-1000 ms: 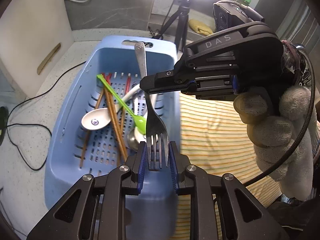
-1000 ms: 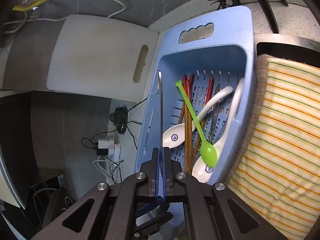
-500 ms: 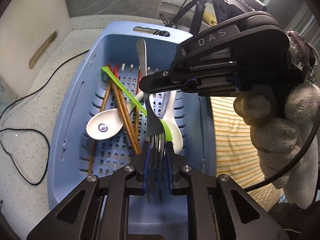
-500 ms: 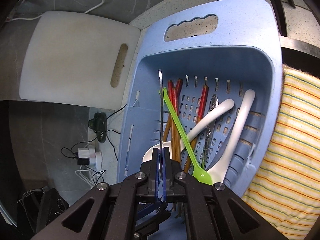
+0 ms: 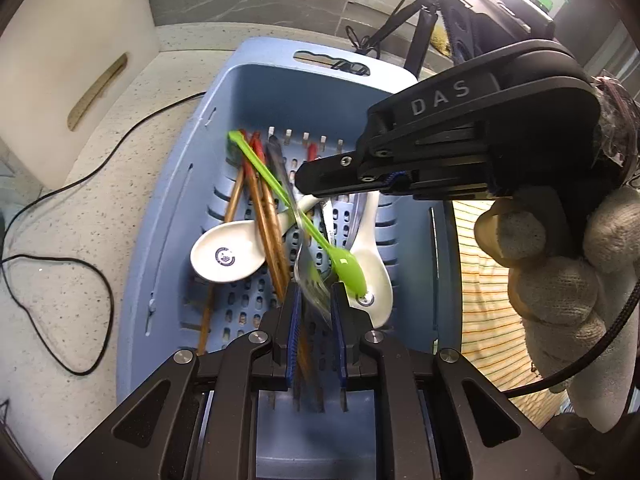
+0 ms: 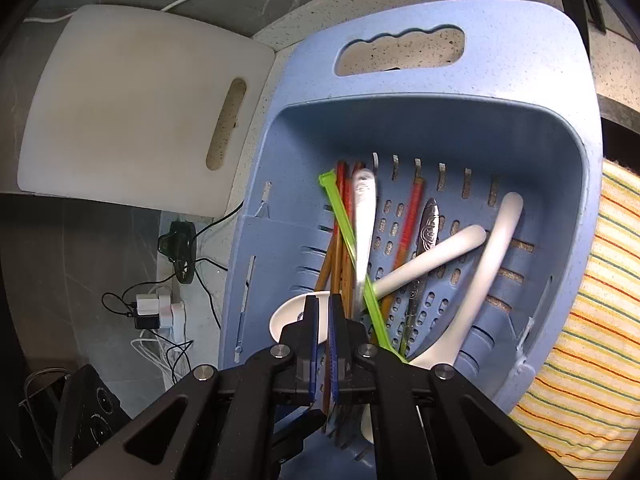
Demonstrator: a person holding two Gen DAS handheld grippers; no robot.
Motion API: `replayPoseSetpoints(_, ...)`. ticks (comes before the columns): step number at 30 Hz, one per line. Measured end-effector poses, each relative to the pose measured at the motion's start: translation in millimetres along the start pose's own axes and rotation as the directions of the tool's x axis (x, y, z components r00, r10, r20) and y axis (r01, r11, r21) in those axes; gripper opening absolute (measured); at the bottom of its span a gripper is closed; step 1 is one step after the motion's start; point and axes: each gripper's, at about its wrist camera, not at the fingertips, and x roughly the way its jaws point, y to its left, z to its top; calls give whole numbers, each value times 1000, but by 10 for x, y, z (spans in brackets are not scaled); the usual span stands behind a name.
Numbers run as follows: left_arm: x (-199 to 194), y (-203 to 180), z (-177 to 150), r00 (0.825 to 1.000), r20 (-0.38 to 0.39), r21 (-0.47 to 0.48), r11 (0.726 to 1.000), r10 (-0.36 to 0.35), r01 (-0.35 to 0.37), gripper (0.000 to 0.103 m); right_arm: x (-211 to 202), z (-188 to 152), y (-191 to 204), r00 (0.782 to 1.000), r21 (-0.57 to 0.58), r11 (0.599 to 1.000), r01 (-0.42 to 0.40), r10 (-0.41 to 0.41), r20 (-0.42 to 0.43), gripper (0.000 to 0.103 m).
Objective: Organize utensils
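- Left wrist view: the left gripper (image 5: 314, 300) hangs over the near end of a blue basket (image 5: 160, 240), its blue-padded jaws a moderate gap apart.
- A metal fork (image 5: 310, 276), motion-blurred, lies tilted with its tines between those jaws; whether the pads touch it cannot be told.
- The fork's handle runs up and away under the green plastic spoon (image 5: 304, 224), which lies diagonally across the basket contents.
- Beneath are wooden chopsticks (image 5: 268, 224) and two white ceramic spoons (image 5: 226, 256), one bowl to the left, one at the right beside the green spoon's bowl.
- The right gripper (image 5: 304, 178), held in a gloved hand (image 5: 560, 280), reaches in from the right above the utensils; its jaw gap cannot be read from this side.
- A white cutting board (image 5: 76, 60) leans at upper left; a striped cloth (image 5: 480, 280) lies right of the basket.
- Right wrist view: the right gripper (image 6: 324, 320) has its jaws slightly parted, with nothing between them.
- The fork's handle (image 6: 365, 224), blurred, lies free in the basket (image 6: 400, 24) just right of the jaws, crossing the green spoon (image 6: 348, 240).
- A patterned metal utensil (image 6: 426, 232) lies between red-tipped chopsticks (image 6: 412, 216) and the white spoon handles (image 6: 432, 260).
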Motion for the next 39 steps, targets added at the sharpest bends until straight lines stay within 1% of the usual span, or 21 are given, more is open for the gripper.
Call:
replayPoseSetpoints(3,-42,-41,-39,1000,6,-7,1000,9,-9,13,-30,-3,7,1000,-17,1000,9,-9,5,7)
replayPoseSetpoints(7,-64,-46,-66,1000,8,-14,1000,19,-19,13,-60,-15,15,1000,-23,1000,11,-11,1,14)
replayPoseSetpoints(10,-91,-70,-90,999,10,-18,999,31,-31,13,-88,-27,25,1000,-32,999,11,-11,2,16)
replayPoseSetpoints(11,-110,-82,-107,999,12,-20,999,34,-34,14,-106,-27,20,1000,-36,999,10,-10,2,16)
replayPoseSetpoints(12,-139,-93,-135,999,15,-22,999,37,-37,17,-117,-33,28,1000,-41,999,10,-10,2,16)
replayPoseSetpoints(14,-176,-120,-160,999,19,-24,999,42,-42,17,-146,-49,44,1000,-52,999,9,-9,3,16)
replayPoseSetpoints(16,-209,-147,-178,999,23,-23,999,49,-48,18,-168,-65,65,1000,-63,998,8,-8,3,19)
replayPoseSetpoints(17,-223,-158,-190,998,25,-22,998,53,-53,19,-187,-79,75,1000,-70,998,10,-10,4,20)
replayPoseSetpoints(19,-271,-194,-216,997,31,-23,997,71,-70,28,-228,-103,100,1000,-86,996,17,-17,9,24)
replayPoseSetpoints(23,-352,-250,-240,995,42,-28,996,91,-90,30,-339,-165,152,999,-133,990,41,-37,29,26)
replayPoseSetpoints(25,-380,-291,-260,993,46,-31,994,111,-110,36,-406,-201,171,998,-159,986,56,-50,45,29)
replayPoseSetpoints(27,-414,-339,-285,990,52,-35,991,128,-126,36,-483,-238,189,996,-185,980,72,-61,63,30)
replayPoseSetpoints(29,-449,-380,-304,989,60,-39,990,136,-134,36,-556,-272,209,994,-215,973,88,-73,79,32)
replayPoseSetpoints(30,-474,-409,-321,988,64,-42,989,141,-139,38,-595,-289,215,993,-229,968,98,-80,88,36)
replayPoseSetpoints(31,-488,-430,-329,987,66,-45,988,148,-145,41,-643,-316,224,991,-249,962,113,-90,103,39)
replayPoseSetpoints(35,-599,-554,-408,980,95,-59,983,177,-172,46,-816,-422,230,982,-305,940,154,-113,150,41)
replayPoseSetpoints(36,-621,-584,-424,978,101,-65,983,180,-174,49,-847,-439,230,981,-317,935,161,-116,158,42)
replayPoseSetpoints(37,-655,-622,-450,976,110,-73,981,189,-181,53,-899,-473,229,978,-333,927,172,-120,171,45)
replayPoseSetpoints(39,-712,-690,-499,971,123,-84,977,204,-195,55,-995,-532,216,973,-354,916,186,-123,193,50)
